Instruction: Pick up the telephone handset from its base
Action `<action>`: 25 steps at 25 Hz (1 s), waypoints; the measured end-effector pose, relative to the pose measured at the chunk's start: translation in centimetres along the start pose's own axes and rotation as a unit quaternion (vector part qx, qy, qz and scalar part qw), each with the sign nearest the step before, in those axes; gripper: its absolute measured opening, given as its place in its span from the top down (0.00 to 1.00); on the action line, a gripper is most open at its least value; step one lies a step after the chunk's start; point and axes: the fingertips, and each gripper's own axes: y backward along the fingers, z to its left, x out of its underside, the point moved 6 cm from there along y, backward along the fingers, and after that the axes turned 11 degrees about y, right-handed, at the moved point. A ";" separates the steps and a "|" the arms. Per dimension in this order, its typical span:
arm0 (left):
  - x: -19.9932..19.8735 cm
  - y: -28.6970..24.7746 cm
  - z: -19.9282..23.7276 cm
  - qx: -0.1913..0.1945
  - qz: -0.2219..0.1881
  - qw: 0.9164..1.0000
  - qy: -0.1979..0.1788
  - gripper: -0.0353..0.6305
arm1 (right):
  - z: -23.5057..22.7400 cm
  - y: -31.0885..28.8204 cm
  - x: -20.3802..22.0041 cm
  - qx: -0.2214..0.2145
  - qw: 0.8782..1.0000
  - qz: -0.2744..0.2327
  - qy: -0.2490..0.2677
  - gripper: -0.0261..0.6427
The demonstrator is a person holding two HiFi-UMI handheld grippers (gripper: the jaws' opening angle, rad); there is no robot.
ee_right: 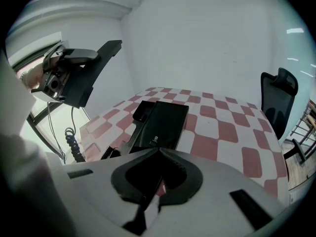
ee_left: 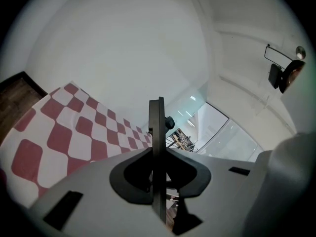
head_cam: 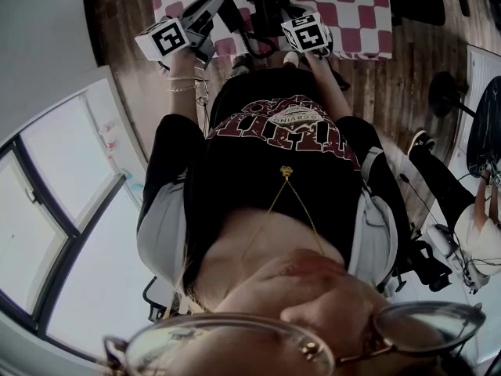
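The left gripper [ee_left: 158,179] has its jaws partly closed and clamped on the slim, dark grey plastic telephone handset [ee_left: 157,127]. The handset shows edge-on between the pads and runs forward past them, a grip across the flat faces that probably keeps it from twisting. In the right gripper view the same handset hangs in the air, well up and to the left of the right gripper's [ee_right: 158,153] jaws. The black coiled cord [ee_right: 72,144] drops from it towards the table. Just ahead of the right jaws lies the flat black rectangular telephone base [ee_right: 165,122] on the red-and-white checked tablecloth [ee_right: 222,132]. The shallow cradle [ee_right: 142,111] at its left end is empty, so the lift looks essentially done. The right jaws are drawn together with nothing between them. That gripper points down just short of the base, likely to stay near in case the cord drags it; I cannot tell whether it touches.
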 end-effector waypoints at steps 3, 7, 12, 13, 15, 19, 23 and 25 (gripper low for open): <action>-0.8 0.5 -0.7 0.009 -0.013 1.000 -0.002 0.82 | 0.0 0.0 0.1 -0.003 1.000 0.002 0.000 0.93; -1.6 1.1 -1.7 0.022 -0.027 0.999 -0.003 0.82 | -0.1 0.0 0.2 -0.002 1.000 0.001 0.000 0.93; -2.2 1.4 -2.7 0.038 -0.038 0.999 0.001 0.82 | -0.1 0.0 0.3 -0.005 1.000 0.001 -0.002 0.93; -2.2 1.4 -2.9 0.042 -0.038 0.998 0.003 0.82 | -0.1 0.0 0.4 -0.006 1.000 0.001 -0.003 0.93; -2.3 1.4 -3.2 0.048 -0.038 0.998 0.004 0.82 | -0.1 -0.1 0.4 -0.008 1.000 0.000 -0.005 0.93; -2.3 1.4 -3.5 0.053 -0.037 0.998 0.007 0.82 | -0.1 0.0 0.3 -0.008 1.000 0.000 -0.003 0.93; -2.4 1.4 -3.5 0.056 -0.037 0.998 0.007 0.82 | -0.1 -0.1 0.3 -0.009 1.000 0.001 -0.004 0.93; -2.4 1.4 -3.5 0.056 -0.036 0.998 0.005 0.82 | -0.1 -0.1 0.2 -0.010 1.000 0.003 -0.004 0.93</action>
